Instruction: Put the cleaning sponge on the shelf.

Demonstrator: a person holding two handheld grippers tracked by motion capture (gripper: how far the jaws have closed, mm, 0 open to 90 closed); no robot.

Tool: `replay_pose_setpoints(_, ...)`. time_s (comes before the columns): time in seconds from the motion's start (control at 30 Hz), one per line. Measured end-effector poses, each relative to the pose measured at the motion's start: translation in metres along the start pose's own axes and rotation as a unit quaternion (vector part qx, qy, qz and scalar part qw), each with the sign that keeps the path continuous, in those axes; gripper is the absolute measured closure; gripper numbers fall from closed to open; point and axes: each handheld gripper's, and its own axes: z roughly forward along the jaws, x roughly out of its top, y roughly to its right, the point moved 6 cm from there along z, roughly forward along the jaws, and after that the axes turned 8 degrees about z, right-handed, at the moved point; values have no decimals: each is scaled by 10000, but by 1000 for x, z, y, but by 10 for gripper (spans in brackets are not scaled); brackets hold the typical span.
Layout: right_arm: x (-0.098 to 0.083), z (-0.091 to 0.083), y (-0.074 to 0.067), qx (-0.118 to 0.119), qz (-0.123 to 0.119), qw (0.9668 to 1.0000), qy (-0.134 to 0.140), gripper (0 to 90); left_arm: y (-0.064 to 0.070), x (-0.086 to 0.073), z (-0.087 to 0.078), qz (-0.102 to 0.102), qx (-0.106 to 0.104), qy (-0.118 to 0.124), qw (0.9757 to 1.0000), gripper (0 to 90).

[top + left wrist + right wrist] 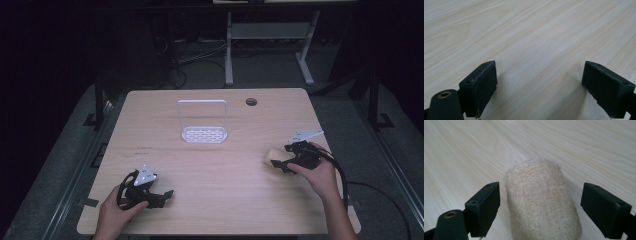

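A beige loofah sponge (542, 200) lies flat on the wooden table (215, 170), between the wide-apart jaws of my right gripper (540, 197). Neither jaw touches it. From above the sponge (270, 156) shows at the right side of the table, just left of the right gripper (282, 159), which a hand holds low. My left gripper (162, 196) rests near the front left of the table, open. Its own view has bare wood between the jaws of the left gripper (540, 75). A white wire rack (203, 121) with a perforated base stands at the middle back.
A round cable hole (251, 102) sits in the tabletop at the back right. A black cable (342, 175) trails from the right gripper over the table's front right edge. White desk legs (305, 55) stand on the floor beyond.
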Motion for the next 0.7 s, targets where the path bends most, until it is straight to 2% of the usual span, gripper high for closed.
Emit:
replay_pose_setpoints(0.23, -1, 11, -1, -111, -127, 9998, -78, 160, 0, 0, 0, -15, 3, 15, 10000, 121)
replay_pose_setpoints(0.67, -6, 22, 0, -215, -145, 9994, -238, 165, 0, 0, 0, 3, 2, -1, 10000, 121)
replay_pose_setpoints(0.7, -7, 22, 0, -222, -136, 9993, -250, 192, 0, 0, 0, 0, 1, 1, 10000, 121)
